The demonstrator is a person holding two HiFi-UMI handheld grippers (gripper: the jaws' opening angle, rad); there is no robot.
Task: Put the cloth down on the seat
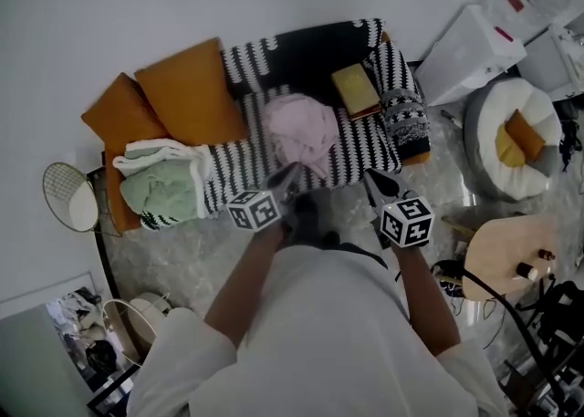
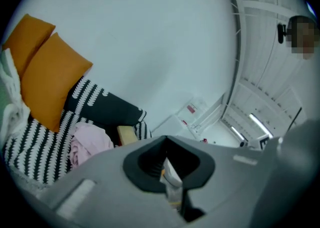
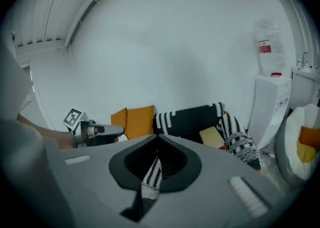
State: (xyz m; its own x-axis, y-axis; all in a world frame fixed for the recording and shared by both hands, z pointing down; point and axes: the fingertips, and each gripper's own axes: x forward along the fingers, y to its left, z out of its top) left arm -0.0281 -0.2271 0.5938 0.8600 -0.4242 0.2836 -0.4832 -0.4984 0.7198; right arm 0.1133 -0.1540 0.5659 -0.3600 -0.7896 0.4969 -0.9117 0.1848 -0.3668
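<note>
A crumpled pink cloth lies on the black-and-white striped seat of a small sofa; it also shows in the left gripper view. My left gripper hovers just in front of the cloth, over the seat's front edge, with its jaws together and nothing between them. My right gripper is at the seat's front right, apart from the cloth, also shut and empty. In the right gripper view the left gripper appears to the left.
Two orange cushions lean at the sofa's left, with green and white cloths below them. A tan box and a patterned throw sit at the right end. A white pouf and a round wooden table stand at the right.
</note>
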